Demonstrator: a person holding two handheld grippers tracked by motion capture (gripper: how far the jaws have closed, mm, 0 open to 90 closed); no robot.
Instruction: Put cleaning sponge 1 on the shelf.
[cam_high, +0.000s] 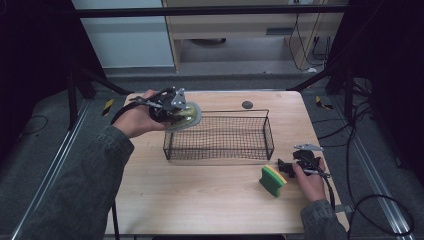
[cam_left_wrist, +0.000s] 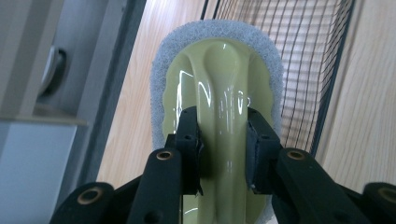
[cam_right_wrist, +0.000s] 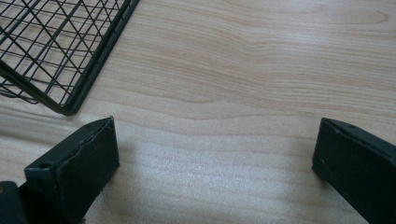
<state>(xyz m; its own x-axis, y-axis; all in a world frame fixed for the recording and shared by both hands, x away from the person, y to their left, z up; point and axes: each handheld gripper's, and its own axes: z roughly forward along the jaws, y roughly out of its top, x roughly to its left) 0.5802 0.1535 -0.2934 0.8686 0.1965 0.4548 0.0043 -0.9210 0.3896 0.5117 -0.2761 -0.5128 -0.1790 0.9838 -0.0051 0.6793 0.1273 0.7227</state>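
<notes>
I have the scrubber (cam_left_wrist: 219, 93) by its pale green handle, raised over the wire basket's (cam_high: 220, 137) left end near the worktop's (cam_high: 200, 200) far-left corner, left gripper (cam_left_wrist: 223, 140) jaws clamped on it. My right gripper (cam_right_wrist: 215, 168) jaws stand wide apart over bare worktop beside the sponge (cam_high: 273, 180).

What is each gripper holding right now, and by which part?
The left gripper is clamped on the raised handle of the pale green scrubber, above the wire basket's left end. The right gripper stands open, holding nothing.
</notes>
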